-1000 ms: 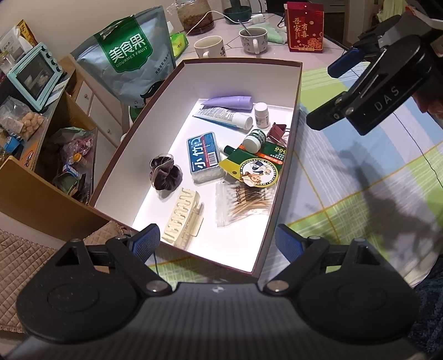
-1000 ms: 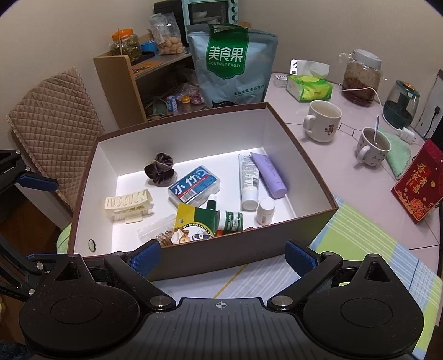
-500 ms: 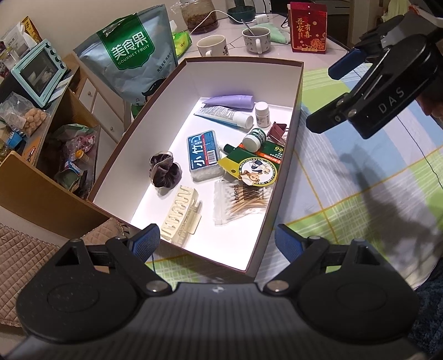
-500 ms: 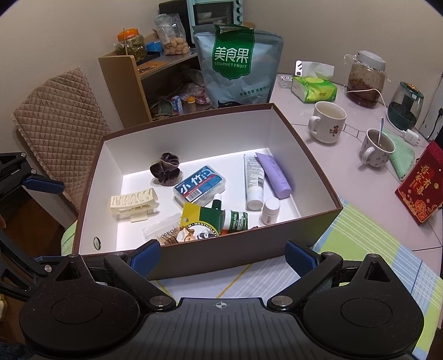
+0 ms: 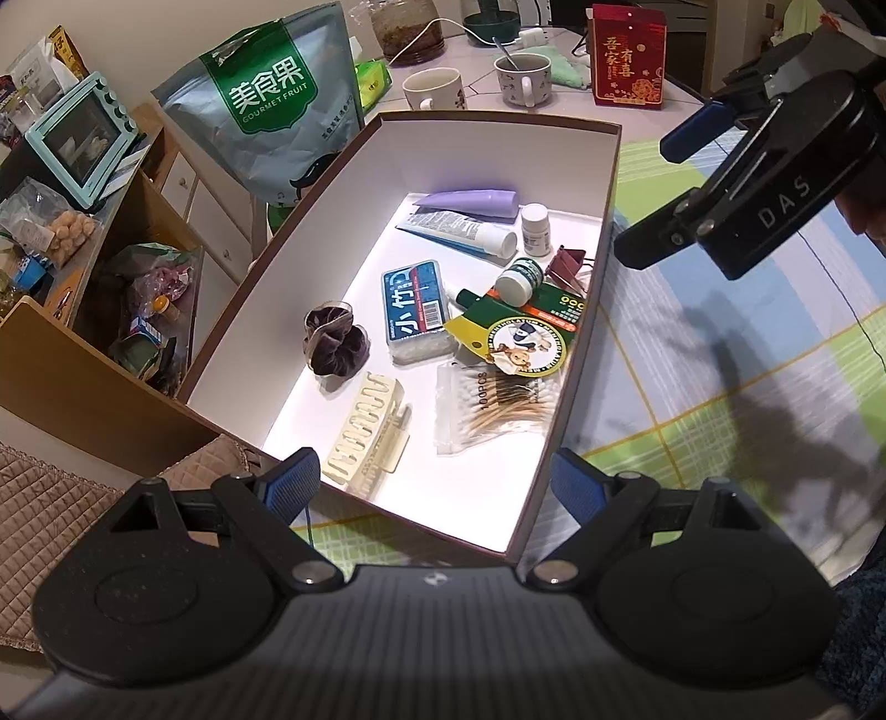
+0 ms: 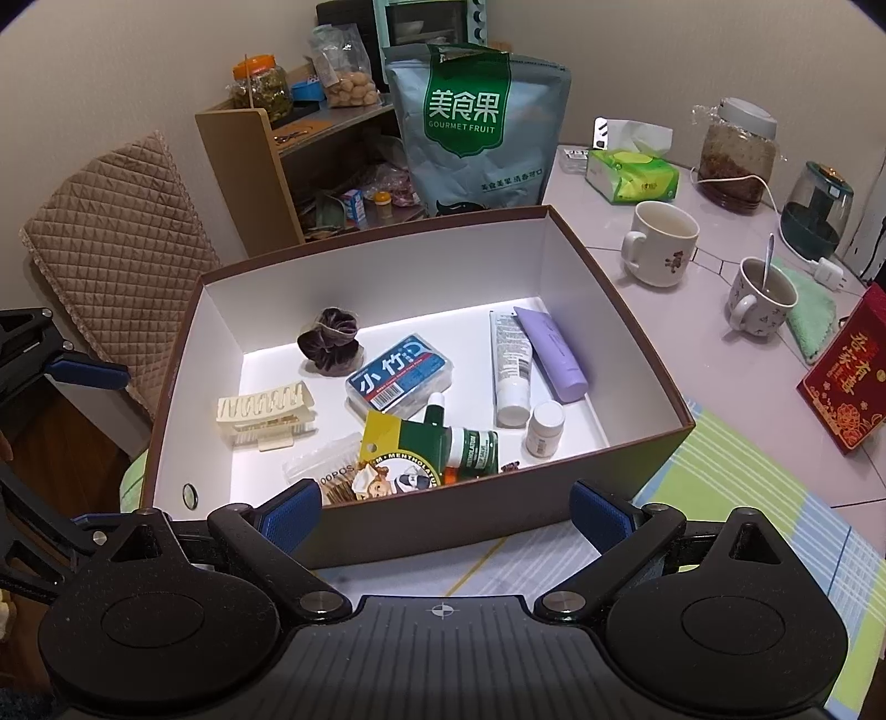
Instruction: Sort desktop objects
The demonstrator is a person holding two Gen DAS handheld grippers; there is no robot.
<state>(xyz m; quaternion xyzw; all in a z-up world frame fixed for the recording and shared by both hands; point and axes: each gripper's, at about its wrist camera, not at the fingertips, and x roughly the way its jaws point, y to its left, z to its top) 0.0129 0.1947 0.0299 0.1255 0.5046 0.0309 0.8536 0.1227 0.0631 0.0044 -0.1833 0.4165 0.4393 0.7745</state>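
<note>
The left gripper (image 5: pixel 434 487) hangs at 6 o'clock in its own view, blue pads spread wide with nothing between them, just over the near end of the box (image 5: pixel 603 232). The right gripper (image 6: pixel 446 509) is likewise wide apart and empty, hovering at the box's long side; in the left view it shows at 2 o'clock.

Inside the white-lined box, going from the left gripper outward: a cream hair claw (image 5: pixel 365 437) at 6 o'clock, with a bag of cotton swabs (image 5: pixel 493 407) just beside it toward 5. Next comes a dark scrunchie (image 5: pixel 335 346) near the middle, a blue floss case (image 5: pixel 415 313) beside it, and a green-and-yellow lip balm card (image 5: pixel 520 338) overlapping the swab bag's far edge. Beyond the card lie a small green bottle (image 5: pixel 520 277) and a red binder clip (image 5: pixel 567 266) against the right wall. Farthest in — toward 12 — a white tube (image 5: pixel 459 232), a purple tube (image 5: pixel 470 200) and a small white pill bottle (image 5: pixel 536 220).

Past the box stand a fruit bag (image 5: pixel 277 122) at 11, two mugs (image 5: pixel 434 88) and a red packet (image 5: pixel 628 52) at 1.
</note>
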